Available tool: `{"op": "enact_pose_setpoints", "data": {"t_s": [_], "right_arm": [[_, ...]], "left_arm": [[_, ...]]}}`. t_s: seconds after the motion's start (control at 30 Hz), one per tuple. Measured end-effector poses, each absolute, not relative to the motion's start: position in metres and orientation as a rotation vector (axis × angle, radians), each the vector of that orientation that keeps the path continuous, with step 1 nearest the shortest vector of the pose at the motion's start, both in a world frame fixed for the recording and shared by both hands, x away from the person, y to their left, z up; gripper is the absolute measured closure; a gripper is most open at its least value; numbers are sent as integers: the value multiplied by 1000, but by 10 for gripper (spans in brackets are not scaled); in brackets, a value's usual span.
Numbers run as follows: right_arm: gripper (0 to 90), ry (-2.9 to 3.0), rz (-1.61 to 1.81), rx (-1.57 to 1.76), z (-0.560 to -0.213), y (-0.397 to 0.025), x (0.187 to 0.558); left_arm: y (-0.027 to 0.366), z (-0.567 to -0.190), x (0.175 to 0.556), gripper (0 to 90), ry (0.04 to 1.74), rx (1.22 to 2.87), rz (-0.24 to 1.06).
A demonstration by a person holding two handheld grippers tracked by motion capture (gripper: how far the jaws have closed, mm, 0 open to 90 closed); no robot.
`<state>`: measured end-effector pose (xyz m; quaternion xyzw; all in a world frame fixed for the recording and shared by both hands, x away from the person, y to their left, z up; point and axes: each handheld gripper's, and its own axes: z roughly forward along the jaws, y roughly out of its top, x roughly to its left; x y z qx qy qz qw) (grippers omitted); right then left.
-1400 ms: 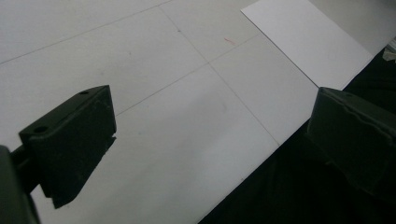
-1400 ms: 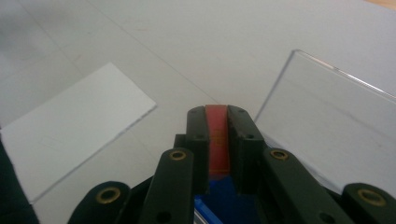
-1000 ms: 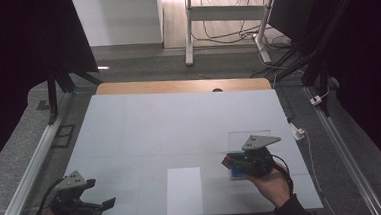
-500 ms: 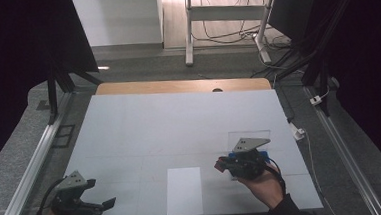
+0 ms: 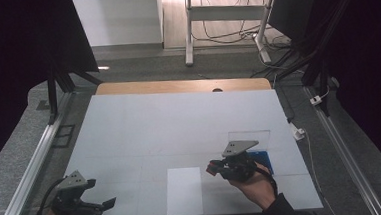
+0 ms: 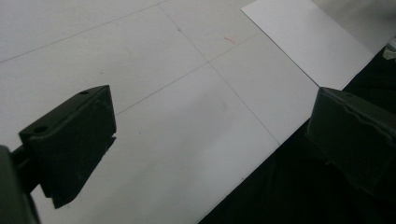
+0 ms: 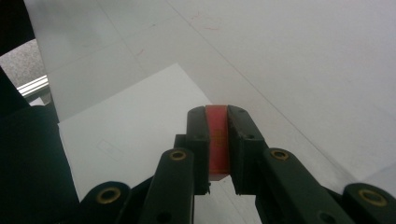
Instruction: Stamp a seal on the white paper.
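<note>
Starting at the person's left, the left gripper (image 5: 87, 206) hovers low over the near left corner of the white table (image 5: 179, 123), jaws spread wide with nothing between them; in the left gripper view the bare table surface lies under them and a corner of the white sheet (image 6: 308, 39) lies ahead and to one side. Moving right, that white sheet (image 5: 184, 190) lies flat at the near edge, between the two grippers. Just beyond its right edge the right gripper (image 5: 213, 167) points toward it, jaws closed tight on a small red piece (image 7: 217, 140), thin and flat, clamped across its faces. The piece looks light and stiff, probably smooth plastic, so it could slip or pivot if pinched only at a tip; a hold across the flat faces, well down into the pads as here, should suit it. Behind the right gripper lie a blue object (image 5: 261, 159) and a clear panel (image 5: 250, 136), whose nature I cannot tell.
</note>
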<state>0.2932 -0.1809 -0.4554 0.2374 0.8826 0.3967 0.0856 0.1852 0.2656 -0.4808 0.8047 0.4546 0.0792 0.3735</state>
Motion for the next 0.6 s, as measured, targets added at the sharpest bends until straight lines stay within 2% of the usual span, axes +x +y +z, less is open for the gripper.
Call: {"op": "enact_pose_setpoints", "data": {"t_s": [0.6], "right_arm": [[798,2737,1147,587,-471,-143,289]], "left_arm": [[266,-481,185,16,1166,2061,201]]}}
